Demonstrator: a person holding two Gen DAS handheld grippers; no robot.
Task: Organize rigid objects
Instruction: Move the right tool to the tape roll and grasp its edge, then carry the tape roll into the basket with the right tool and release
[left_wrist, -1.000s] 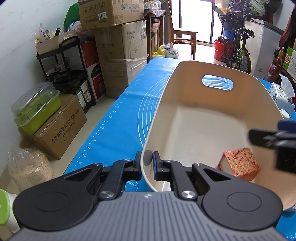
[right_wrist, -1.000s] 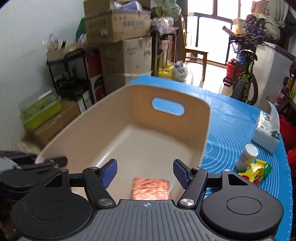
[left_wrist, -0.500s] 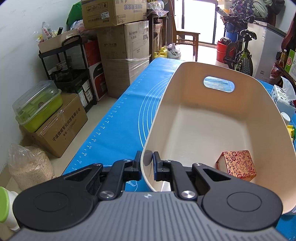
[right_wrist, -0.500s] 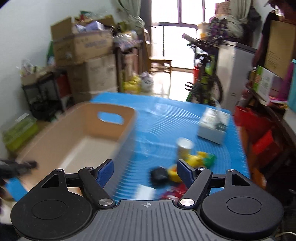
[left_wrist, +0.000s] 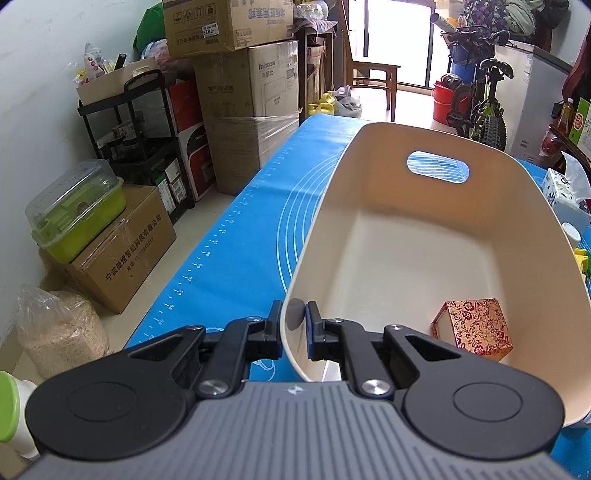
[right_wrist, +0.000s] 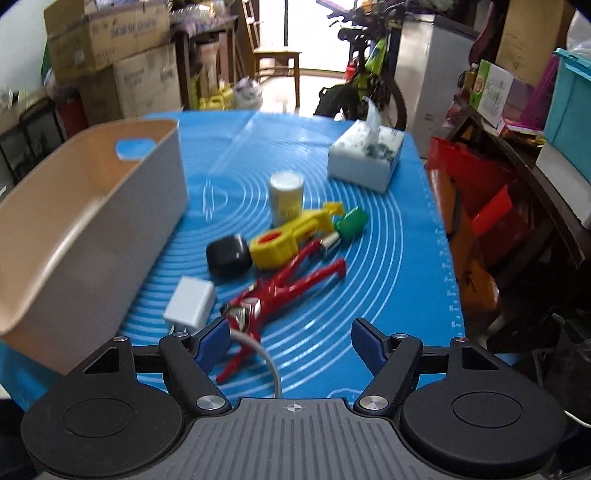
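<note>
My left gripper (left_wrist: 293, 320) is shut on the near rim of a beige plastic bin (left_wrist: 413, 236), which also shows in the right wrist view (right_wrist: 155, 177). A red patterned box (left_wrist: 474, 328) lies inside the bin at its near right. My right gripper (right_wrist: 288, 341) is open and empty above the blue mat, right of the bin. In front of it lie a red figure (right_wrist: 284, 280), a white charger block (right_wrist: 190, 304), a black case (right_wrist: 229, 254), a yellow toy (right_wrist: 291, 236), a green piece (right_wrist: 352, 221) and a white bottle (right_wrist: 286, 197).
A tissue box (right_wrist: 364, 158) stands at the back right of the blue mat (right_wrist: 351, 295). The mat's right edge drops to red boxes (right_wrist: 480, 206). Cardboard boxes (left_wrist: 251, 110) and a black shelf (left_wrist: 136, 122) stand on the floor to the left.
My right gripper has left the bin and swung right over the loose objects on the mat. The left gripper stays shut on the bin rim.
</note>
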